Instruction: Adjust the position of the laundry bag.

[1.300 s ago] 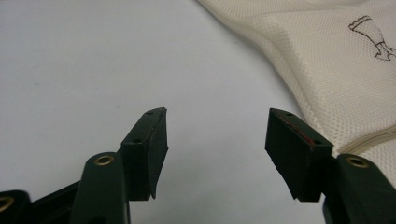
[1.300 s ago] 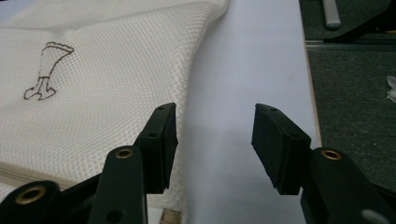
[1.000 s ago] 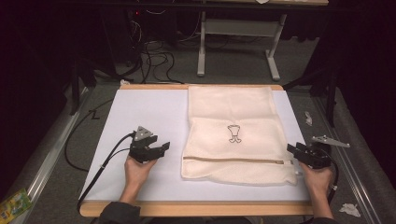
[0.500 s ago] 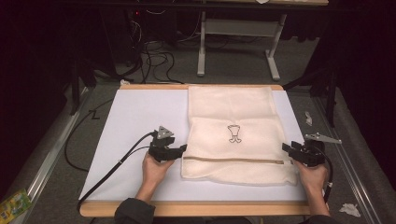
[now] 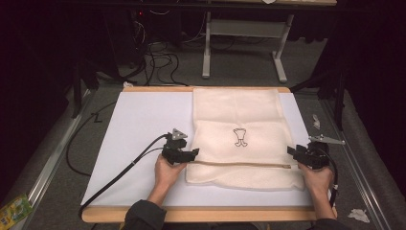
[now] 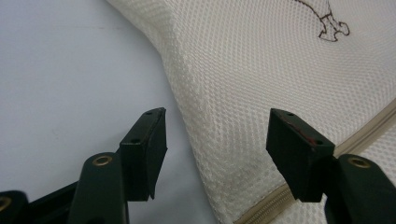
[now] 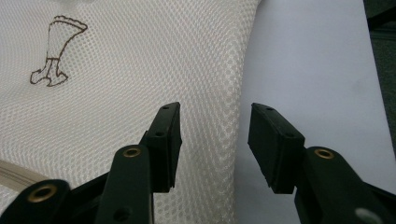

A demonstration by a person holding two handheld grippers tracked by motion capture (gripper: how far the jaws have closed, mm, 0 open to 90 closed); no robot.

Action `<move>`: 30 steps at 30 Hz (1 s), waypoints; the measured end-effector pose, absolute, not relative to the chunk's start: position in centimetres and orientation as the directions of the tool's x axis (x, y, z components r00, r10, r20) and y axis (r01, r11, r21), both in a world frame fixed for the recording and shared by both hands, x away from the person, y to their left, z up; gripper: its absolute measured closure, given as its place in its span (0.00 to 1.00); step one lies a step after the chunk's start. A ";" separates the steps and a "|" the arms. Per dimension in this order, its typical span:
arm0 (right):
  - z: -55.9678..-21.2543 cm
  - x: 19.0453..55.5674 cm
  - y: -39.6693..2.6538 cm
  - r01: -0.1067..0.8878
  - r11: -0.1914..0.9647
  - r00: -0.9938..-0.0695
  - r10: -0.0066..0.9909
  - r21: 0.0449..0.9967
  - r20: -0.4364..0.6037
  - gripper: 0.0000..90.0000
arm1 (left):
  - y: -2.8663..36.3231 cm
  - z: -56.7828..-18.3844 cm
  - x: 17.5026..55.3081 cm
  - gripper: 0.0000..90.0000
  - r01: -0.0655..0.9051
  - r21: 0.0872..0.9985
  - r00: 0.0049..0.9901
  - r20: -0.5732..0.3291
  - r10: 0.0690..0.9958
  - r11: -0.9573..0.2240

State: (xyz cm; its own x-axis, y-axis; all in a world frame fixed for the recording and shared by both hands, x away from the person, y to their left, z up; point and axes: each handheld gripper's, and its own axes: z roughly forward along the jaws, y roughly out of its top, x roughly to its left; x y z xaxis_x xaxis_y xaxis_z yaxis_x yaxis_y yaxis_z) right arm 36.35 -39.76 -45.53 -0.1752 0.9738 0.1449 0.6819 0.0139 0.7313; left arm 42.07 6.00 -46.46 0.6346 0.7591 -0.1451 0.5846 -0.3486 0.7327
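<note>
A cream mesh bag (image 5: 239, 139) with a small brown logo (image 5: 239, 136) lies flat on the white sheet (image 5: 139, 129). A tan zipper (image 5: 239, 164) runs across its near part. My left gripper (image 5: 191, 154) is at the bag's left edge by the zipper's end. In the left gripper view the left gripper (image 6: 217, 116) stands open over the mesh bag (image 6: 261, 70) edge. My right gripper (image 5: 293, 152) is at the bag's right edge. Its jaws have just been closing a little. In the right gripper view the right gripper (image 7: 215, 109) is still open, with the mesh bag (image 7: 140, 70) edge below the gap.
The wooden table edge (image 5: 206, 214) frames the sheet. Black cables (image 5: 115, 177) trail off to the left from my left gripper. A white desk frame (image 5: 244, 43) stands beyond the table. A green packet (image 5: 14, 211) and a paper scrap (image 5: 358, 214) lie on the floor.
My left gripper has moved right across the sheet to the bag's left edge. The right gripper has hardly shifted.
</note>
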 end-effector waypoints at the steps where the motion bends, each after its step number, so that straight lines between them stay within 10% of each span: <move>1: -45.6 36.5 -39.8 0.685 0.015 -0.176 0.974 0.729 0.146 0.63 | 5.7 -46.6 42.1 0.44 0.585 0.728 0.639 -0.140 0.757 -0.359; 20: -46.2 37.2 -39.6 0.726 0.034 -0.211 0.962 0.687 0.175 0.95 | 5.1 -47.2 43.1 0.89 0.624 0.707 0.626 -0.199 0.754 -0.332; 30: -46.2 37.2 -39.6 0.713 0.044 -0.230 0.958 0.699 0.174 0.98 | 5.2 -47.0 43.0 0.97 0.612 0.719 0.637 -0.201 0.744 -0.330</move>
